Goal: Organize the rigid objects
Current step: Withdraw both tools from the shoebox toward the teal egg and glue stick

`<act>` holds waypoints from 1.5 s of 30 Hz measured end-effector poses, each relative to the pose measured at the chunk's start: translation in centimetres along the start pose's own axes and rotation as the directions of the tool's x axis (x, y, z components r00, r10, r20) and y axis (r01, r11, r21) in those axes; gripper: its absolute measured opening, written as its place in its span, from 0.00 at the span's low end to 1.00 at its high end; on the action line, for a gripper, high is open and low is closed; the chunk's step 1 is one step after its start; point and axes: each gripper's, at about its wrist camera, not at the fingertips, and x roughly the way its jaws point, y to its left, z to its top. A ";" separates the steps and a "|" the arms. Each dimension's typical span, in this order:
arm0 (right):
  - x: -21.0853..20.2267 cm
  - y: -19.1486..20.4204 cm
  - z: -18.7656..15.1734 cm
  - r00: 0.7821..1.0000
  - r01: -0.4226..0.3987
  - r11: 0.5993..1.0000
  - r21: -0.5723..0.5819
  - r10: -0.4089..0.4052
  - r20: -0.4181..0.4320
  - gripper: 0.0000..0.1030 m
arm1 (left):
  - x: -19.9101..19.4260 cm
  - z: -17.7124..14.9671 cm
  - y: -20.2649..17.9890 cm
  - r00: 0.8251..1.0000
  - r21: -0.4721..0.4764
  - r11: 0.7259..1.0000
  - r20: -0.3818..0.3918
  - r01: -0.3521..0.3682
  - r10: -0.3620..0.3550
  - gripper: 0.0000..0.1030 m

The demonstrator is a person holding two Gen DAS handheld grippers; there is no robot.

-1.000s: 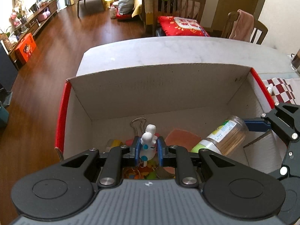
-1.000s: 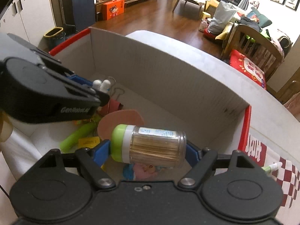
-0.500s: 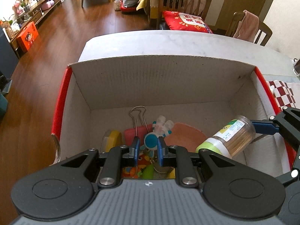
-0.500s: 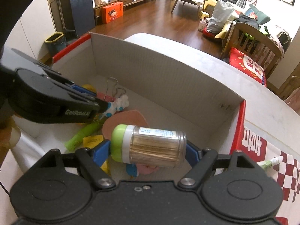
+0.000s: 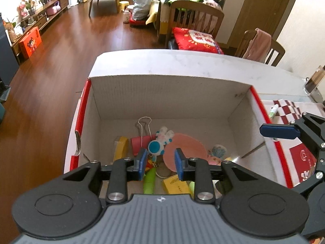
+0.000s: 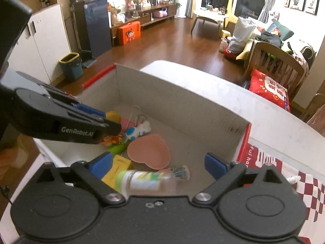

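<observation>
Both grippers hang over an open cardboard box (image 5: 168, 93) with red outer edges that stands on a white table (image 5: 182, 61). The left gripper (image 5: 159, 163) has its jaws opening with nothing between the blue pads; the small white and blue toy figure (image 5: 160, 142) lies on the box floor just beyond its fingertips, resting against a pink binder clip (image 5: 142, 142) and the edge of a pink heart-shaped piece (image 6: 149, 151). The right gripper (image 6: 158, 165) is also opening, its pads spread wide and touching nothing; the clear toothpick jar (image 6: 146, 180) with the green cap lies on its side on the box floor directly under that gap, blurred, beside a yellow packet (image 6: 117, 165) and a green tube (image 6: 116, 148). The clutter fills the near half of the box, while the floor along the far wall is bare. A checkered cloth (image 6: 308, 185) lies outside the right wall.
</observation>
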 end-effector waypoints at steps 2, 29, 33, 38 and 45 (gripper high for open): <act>-1.0 -0.4 -0.2 1.000 -0.007 1.000 0.008 0.007 0.008 0.95 | -0.9 -0.2 -0.3 1.000 0.004 1.000 0.014 0.008 -0.008 0.27; -13.9 -13.3 -10.8 0.998 0.043 0.992 0.116 -0.049 0.050 1.00 | -7.3 -3.1 -13.8 0.975 0.061 0.998 0.223 0.013 -0.026 0.78; -14.5 -16.7 -12.1 0.996 0.071 0.985 0.154 -0.079 0.046 1.00 | -6.0 -3.6 -17.0 0.975 0.068 0.997 0.217 0.028 -0.042 0.78; -14.6 -20.5 -13.3 0.994 0.090 0.978 0.191 -0.099 0.039 1.00 | -4.2 -4.2 -21.3 0.974 0.091 0.995 0.220 0.031 -0.050 0.78; -12.8 -24.2 -13.8 0.995 0.090 0.973 0.215 -0.095 0.013 1.00 | -0.8 -4.5 -26.0 0.976 0.086 0.996 0.213 0.029 -0.047 0.78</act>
